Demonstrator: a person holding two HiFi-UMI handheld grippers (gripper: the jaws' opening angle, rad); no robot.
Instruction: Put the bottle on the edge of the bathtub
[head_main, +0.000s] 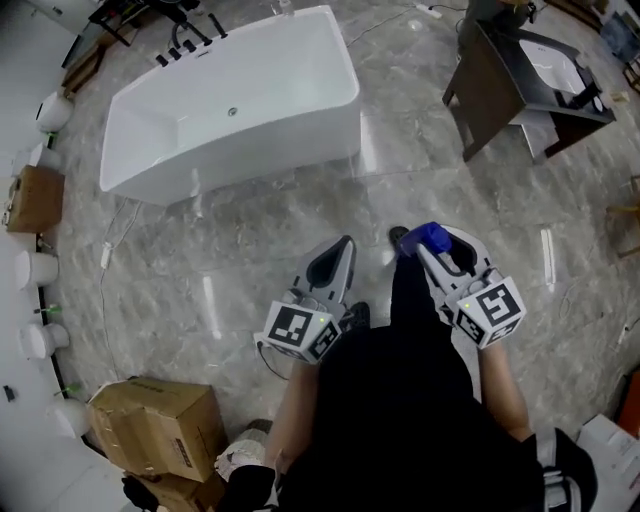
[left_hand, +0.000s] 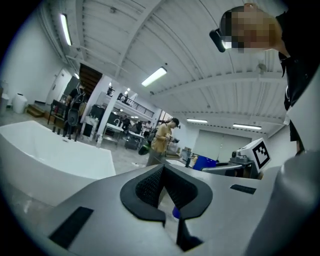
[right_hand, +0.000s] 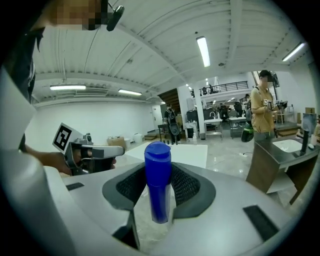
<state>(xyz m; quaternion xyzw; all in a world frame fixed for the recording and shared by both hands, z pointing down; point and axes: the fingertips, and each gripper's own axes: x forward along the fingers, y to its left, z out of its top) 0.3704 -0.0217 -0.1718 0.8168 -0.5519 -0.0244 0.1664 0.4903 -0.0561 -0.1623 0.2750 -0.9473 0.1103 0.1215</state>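
We see the right gripper (right_hand: 159, 170) clamped on a plain blue bottle (right_hand: 158, 187). The bottle stands upright at the centre of the right gripper view, long axis vertical, cap at the top. In the head view it sits lower right of centre, well apart from the white bathtub (head_main: 280, 140) at the upper left. The left gripper (left_hand: 162, 169) has its jaws pressed together, empty. The only print we can make out is the black-and-white squares on the marker cubes (head_main: 490, 308).
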